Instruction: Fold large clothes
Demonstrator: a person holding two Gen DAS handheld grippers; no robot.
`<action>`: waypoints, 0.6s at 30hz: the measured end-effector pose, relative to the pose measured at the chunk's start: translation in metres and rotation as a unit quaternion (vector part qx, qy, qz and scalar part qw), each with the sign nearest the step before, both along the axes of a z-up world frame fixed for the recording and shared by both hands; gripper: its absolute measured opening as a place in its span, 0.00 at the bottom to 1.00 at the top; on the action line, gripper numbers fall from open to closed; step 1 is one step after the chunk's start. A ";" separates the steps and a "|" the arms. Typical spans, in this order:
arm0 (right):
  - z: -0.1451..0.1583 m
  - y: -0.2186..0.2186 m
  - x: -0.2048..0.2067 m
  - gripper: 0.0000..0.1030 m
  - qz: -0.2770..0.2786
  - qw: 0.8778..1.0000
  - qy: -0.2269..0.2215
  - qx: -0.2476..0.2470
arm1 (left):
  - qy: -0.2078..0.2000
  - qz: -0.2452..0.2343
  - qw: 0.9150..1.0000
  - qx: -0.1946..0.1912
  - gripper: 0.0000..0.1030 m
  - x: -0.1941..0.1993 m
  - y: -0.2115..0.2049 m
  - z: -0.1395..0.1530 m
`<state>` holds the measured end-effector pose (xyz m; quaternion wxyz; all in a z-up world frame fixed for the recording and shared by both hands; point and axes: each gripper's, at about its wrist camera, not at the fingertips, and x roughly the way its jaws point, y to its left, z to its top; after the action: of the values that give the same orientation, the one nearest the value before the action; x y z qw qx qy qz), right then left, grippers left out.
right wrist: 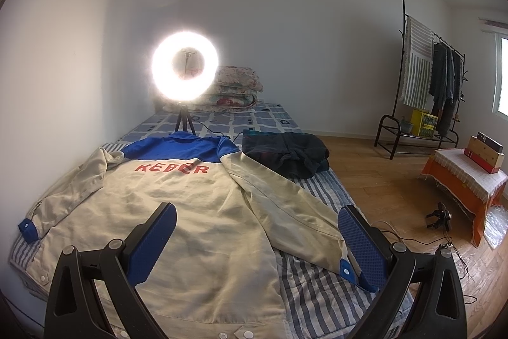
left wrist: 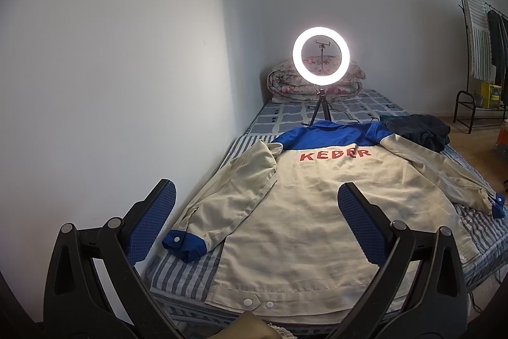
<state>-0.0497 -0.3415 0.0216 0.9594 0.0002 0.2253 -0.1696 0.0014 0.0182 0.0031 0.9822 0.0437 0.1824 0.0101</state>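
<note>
A cream work jacket [left wrist: 304,212] with a blue yoke, blue cuffs and red letters lies flat, back up, on the bed, sleeves spread; it also shows in the right wrist view [right wrist: 190,212]. My left gripper [left wrist: 254,221] is open and empty, held above the jacket's lower left part, near the left cuff [left wrist: 184,245]. My right gripper [right wrist: 257,243] is open and empty above the jacket's lower right part, its right finger close by the right cuff [right wrist: 347,270].
A lit ring light on a tripod [left wrist: 320,59] stands on the bed behind the collar. A folded quilt [left wrist: 314,81] and dark clothes [right wrist: 285,154] lie further back. A wall runs along the left. A clothes rack [right wrist: 422,78] and an orange-covered stool [right wrist: 466,183] stand at right.
</note>
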 end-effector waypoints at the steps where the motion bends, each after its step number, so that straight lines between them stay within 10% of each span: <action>1: 0.000 0.002 0.002 1.00 -0.001 1.000 0.002 -0.001 | 0.002 0.001 1.000 0.000 1.00 0.001 0.000 -0.001; 18: 0.000 0.048 0.038 0.99 0.094 0.996 0.005 0.001 | 0.028 0.028 0.999 0.002 1.00 0.004 0.026 -0.013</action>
<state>-0.0118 -0.2931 0.0211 0.9700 -0.0212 0.2291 -0.0781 0.0056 0.0438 -0.0101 0.9761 0.0405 0.2106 0.0365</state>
